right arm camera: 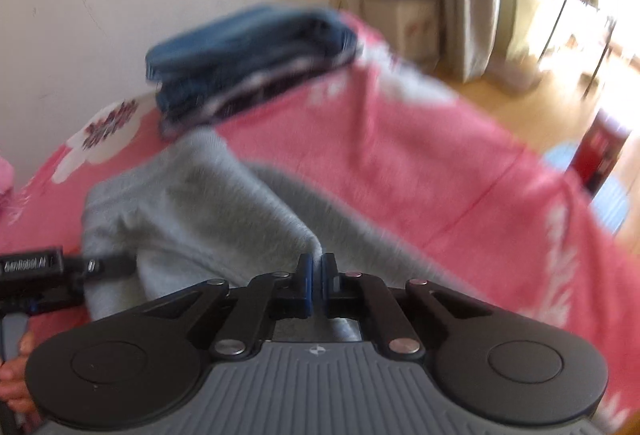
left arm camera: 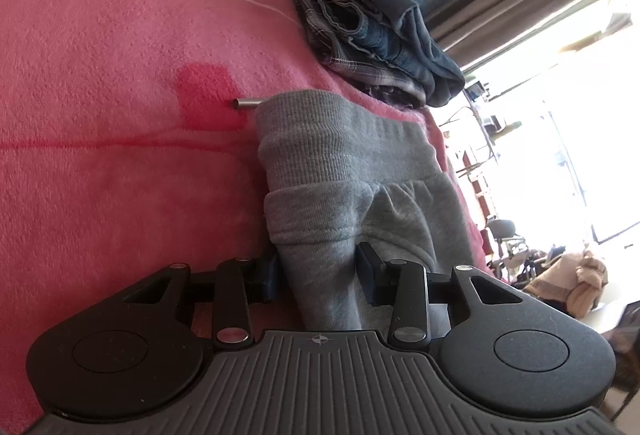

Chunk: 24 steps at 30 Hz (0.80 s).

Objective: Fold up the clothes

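Sweatpants, grey, lie bunched on the pink bed blanket, left claw clamped on a thick fold; folded jeans already stacked behind. Right wrist view: right claw pinched together on the cloth's edge — folding barely begun, I'd say.

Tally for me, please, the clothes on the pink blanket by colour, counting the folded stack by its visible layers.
Grey: 1, the grey sweatpants held in both grippers.
Blue denim: 2 at least, the folded jeans on top of the stack.
Plaid: 1, the plaid garment under the jeans.
Total: 4 at least; the stack's layers are hard to separate.
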Each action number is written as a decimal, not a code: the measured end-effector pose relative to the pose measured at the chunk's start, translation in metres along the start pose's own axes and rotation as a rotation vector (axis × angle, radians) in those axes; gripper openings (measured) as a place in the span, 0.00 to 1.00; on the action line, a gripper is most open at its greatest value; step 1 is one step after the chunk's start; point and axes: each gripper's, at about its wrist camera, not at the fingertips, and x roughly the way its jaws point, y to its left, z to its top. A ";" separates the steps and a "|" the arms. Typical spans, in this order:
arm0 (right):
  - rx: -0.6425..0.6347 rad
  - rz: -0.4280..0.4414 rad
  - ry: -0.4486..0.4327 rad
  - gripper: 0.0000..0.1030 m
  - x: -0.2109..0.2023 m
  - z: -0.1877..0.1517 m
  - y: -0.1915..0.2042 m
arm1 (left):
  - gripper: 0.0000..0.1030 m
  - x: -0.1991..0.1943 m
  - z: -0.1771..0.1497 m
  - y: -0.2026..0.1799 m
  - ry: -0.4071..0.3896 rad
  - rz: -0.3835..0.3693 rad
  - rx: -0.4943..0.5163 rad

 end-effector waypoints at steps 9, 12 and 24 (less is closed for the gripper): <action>-0.182 -0.175 -0.018 0.03 0.022 0.016 0.016 | 0.37 -0.001 -0.003 -0.004 0.001 0.006 0.019; -0.162 -0.200 0.006 0.03 0.036 0.011 0.012 | 0.38 -0.001 -0.002 -0.003 0.004 -0.001 0.003; 0.039 -0.104 -0.065 0.37 -0.004 0.007 -0.032 | 0.44 -0.008 0.005 -0.007 -0.013 0.046 -0.055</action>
